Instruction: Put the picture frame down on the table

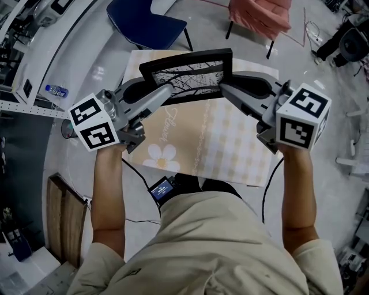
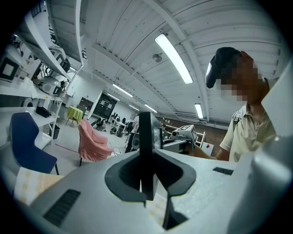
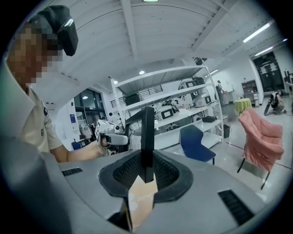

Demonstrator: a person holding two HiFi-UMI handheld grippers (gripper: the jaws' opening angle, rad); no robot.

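Note:
A black picture frame (image 1: 185,75) with a black-and-white branch print hangs above the small table (image 1: 230,155), which wears a beige cloth with a daisy. My left gripper (image 1: 170,92) is shut on the frame's left end, and my right gripper (image 1: 222,87) is shut on its right end. In the left gripper view the frame (image 2: 146,151) stands edge-on between the pads of the left gripper (image 2: 147,183). The right gripper view shows the same: the frame's edge (image 3: 147,137) pinched in the right gripper (image 3: 145,171), with the cloth below.
A blue chair (image 1: 147,23) and a pink-draped chair (image 1: 259,16) stand beyond the table. White benches with equipment run along the left (image 1: 34,52), with a water bottle (image 1: 56,90) on one. A wooden board (image 1: 63,219) lies on the floor at lower left.

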